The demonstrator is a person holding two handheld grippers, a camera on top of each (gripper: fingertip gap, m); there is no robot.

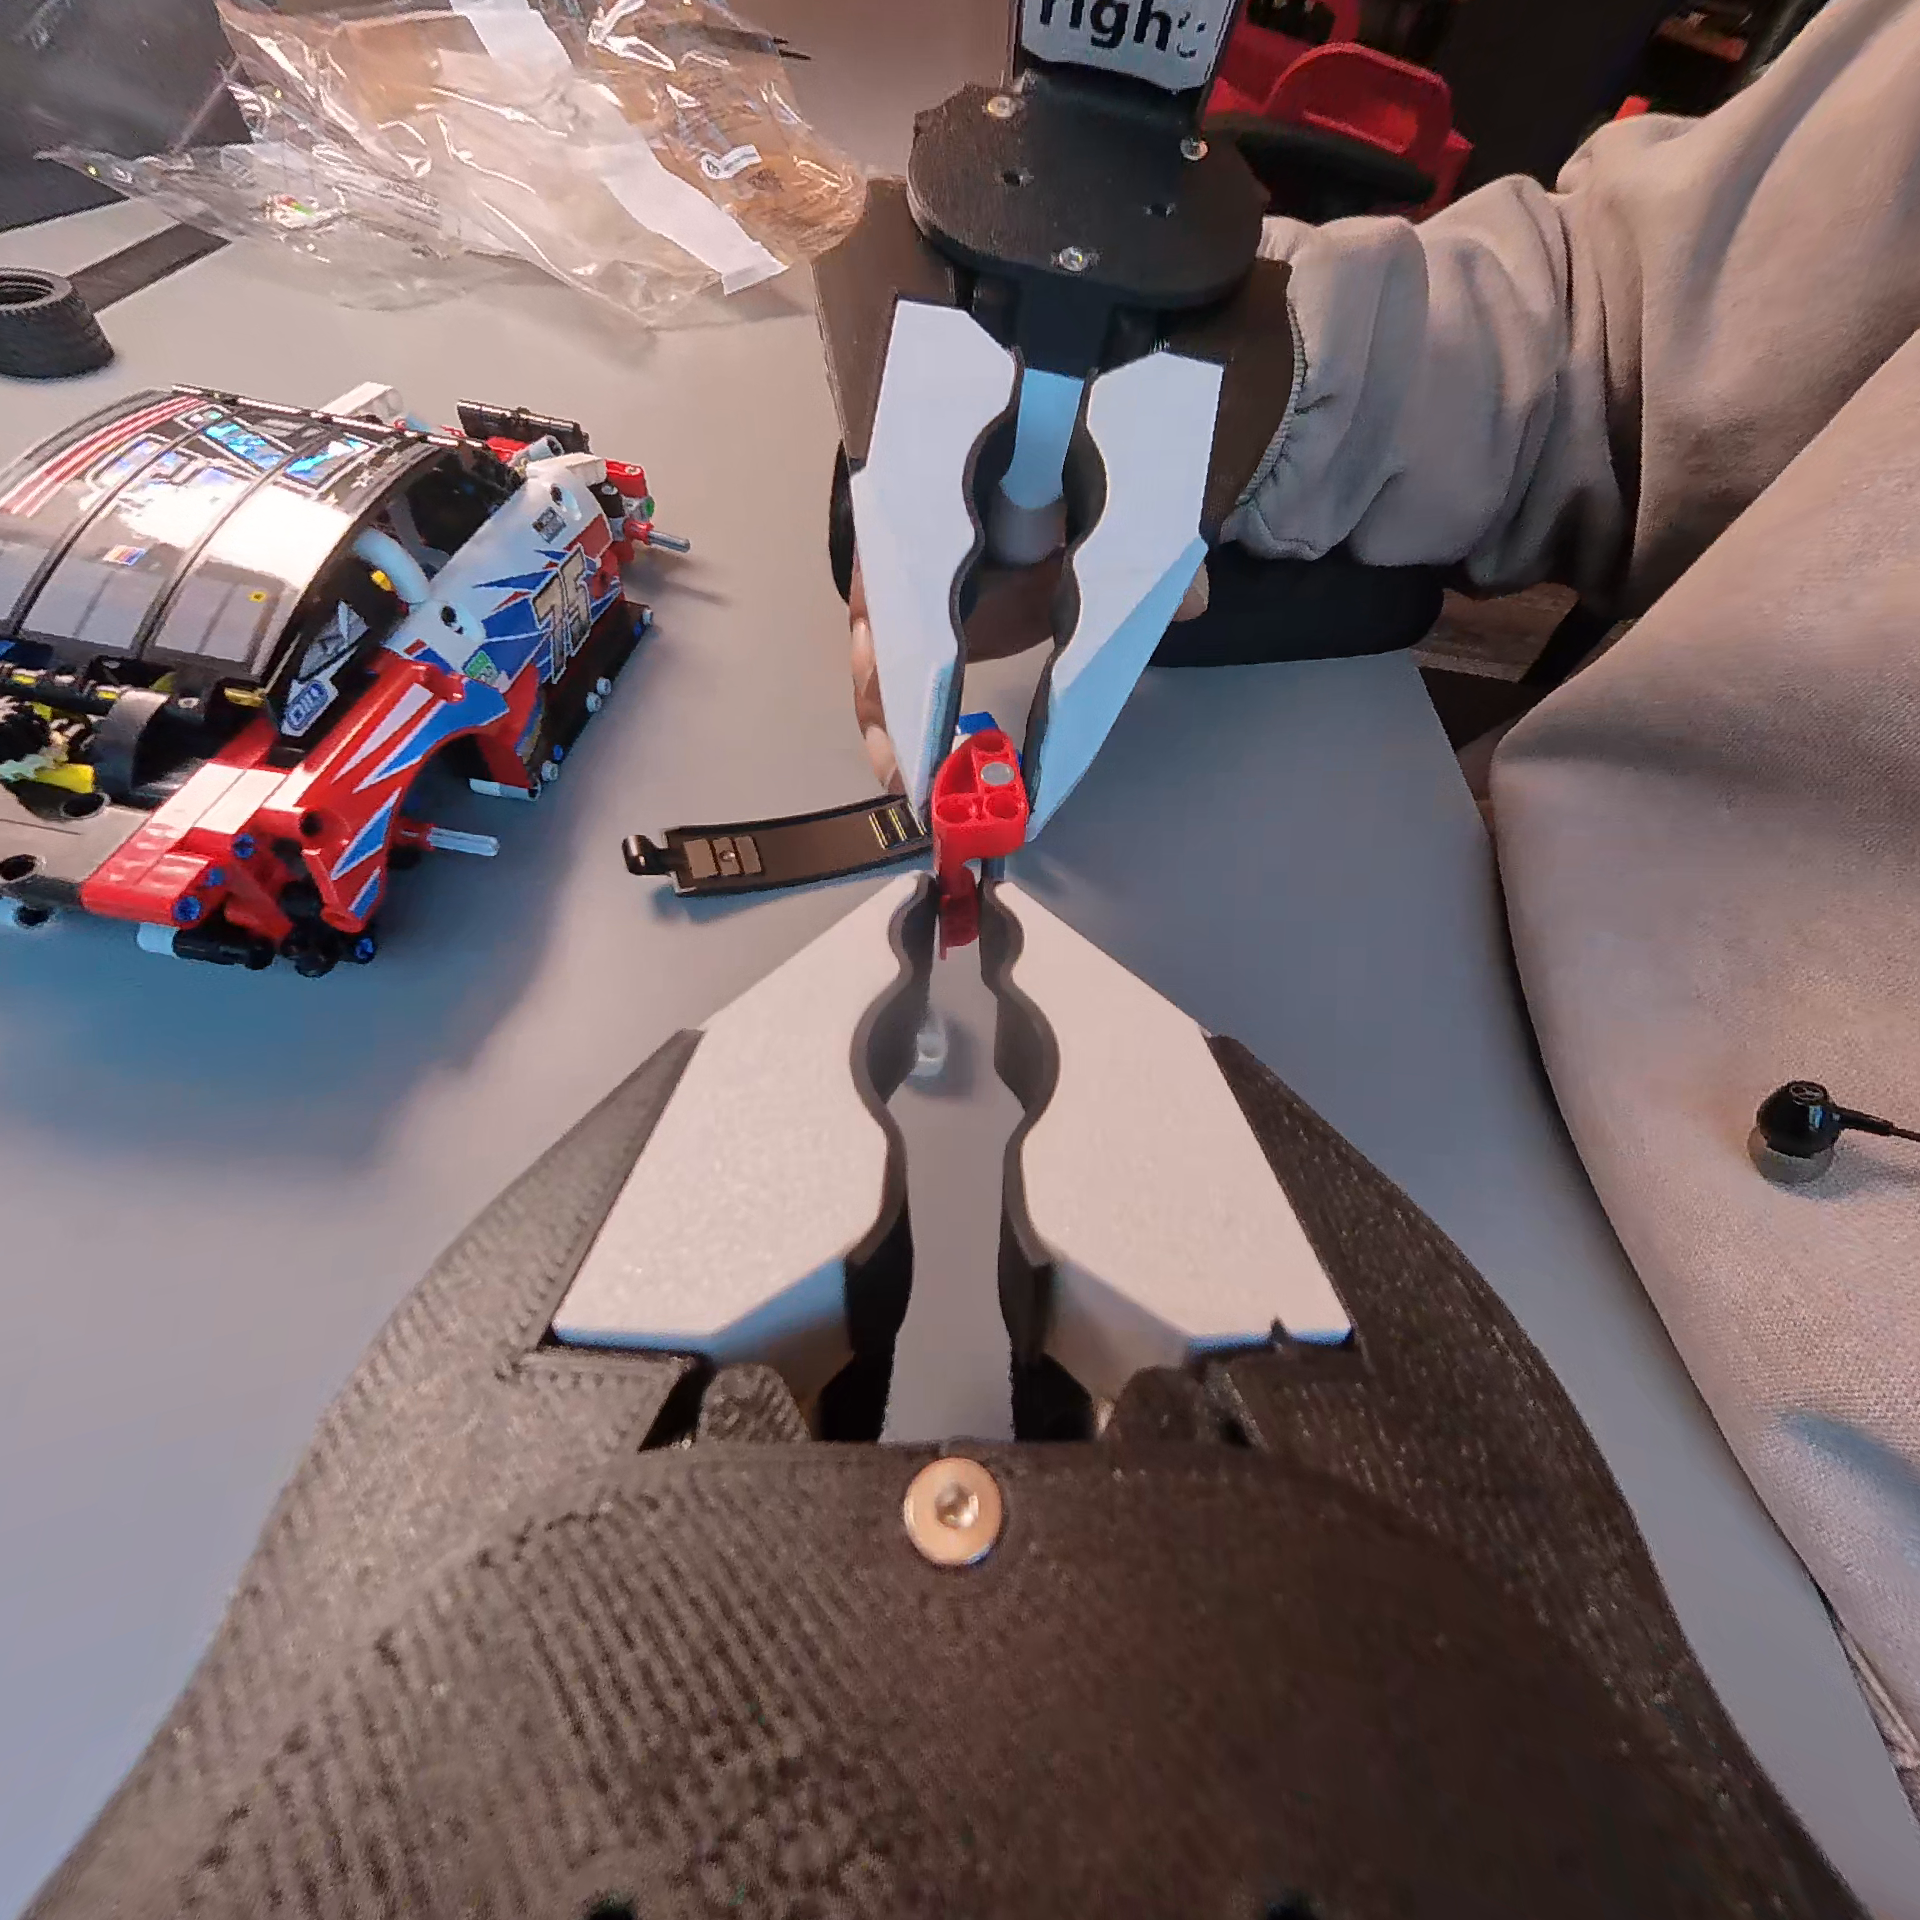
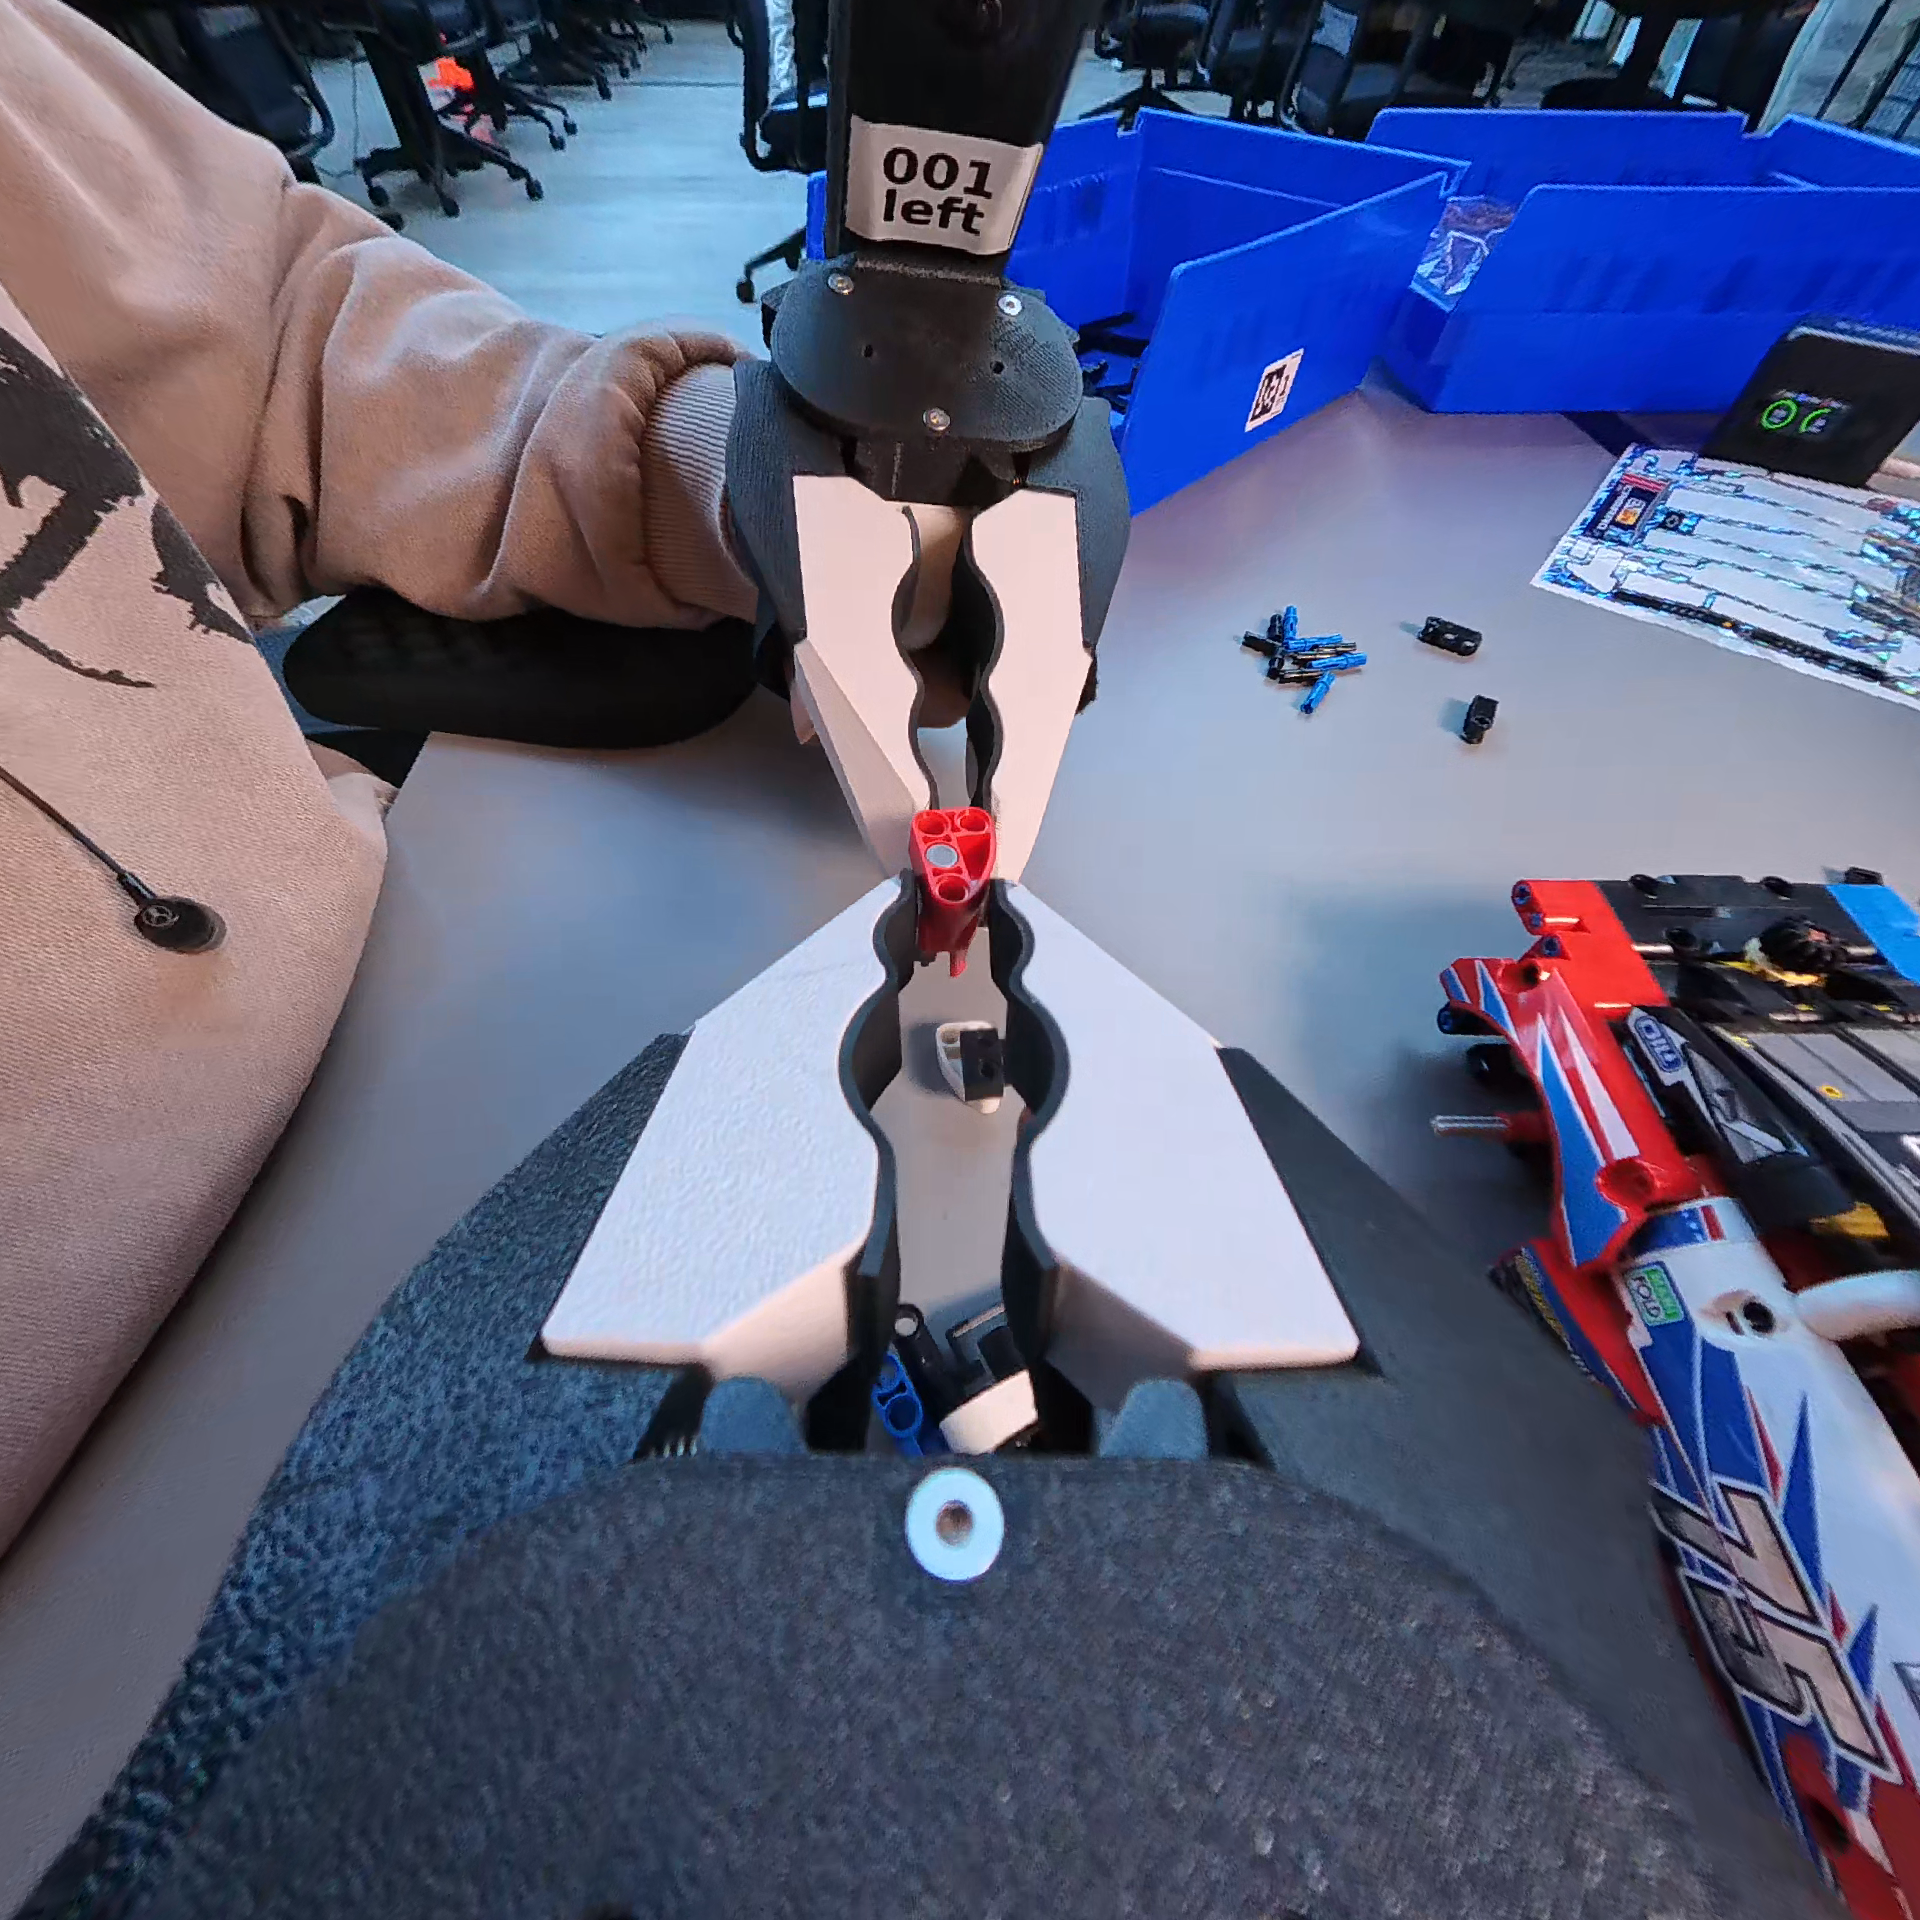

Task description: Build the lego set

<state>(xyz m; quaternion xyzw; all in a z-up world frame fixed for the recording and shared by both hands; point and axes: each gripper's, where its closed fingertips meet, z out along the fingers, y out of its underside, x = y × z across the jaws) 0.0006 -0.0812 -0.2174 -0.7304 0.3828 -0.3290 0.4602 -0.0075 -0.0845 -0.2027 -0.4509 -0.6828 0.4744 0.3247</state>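
A small red lego piece point(image 1: 977, 805) hangs in the air between both grippers, above the grey table point(image 1: 1247, 883). My left gripper point(image 1: 956, 902) is shut on its lower red part. My right gripper point(image 1: 974, 769) comes in from the top of the left wrist view and is shut on its upper, holed part. In the right wrist view the red piece point(image 2: 951, 868) sits between my right gripper point(image 2: 951, 914) and the left gripper point(image 2: 951, 821). The partly built red, white and blue race car point(image 1: 312, 675) lies to the left, and shows at the right in the right wrist view point(image 2: 1714, 1195).
A black curved panel point(image 1: 779, 847) lies beside the car. Blue and black pins point(image 2: 1304, 655), a sticker sheet point(image 2: 1745, 571) and blue bins point(image 2: 1558, 229) stand beyond. Plastic bags point(image 1: 499, 135) and a tyre point(image 1: 47, 322) lie at the back. A small white and black piece point(image 2: 971, 1065) lies under the grippers. Left and right tips are no more than a few centimetres apart.
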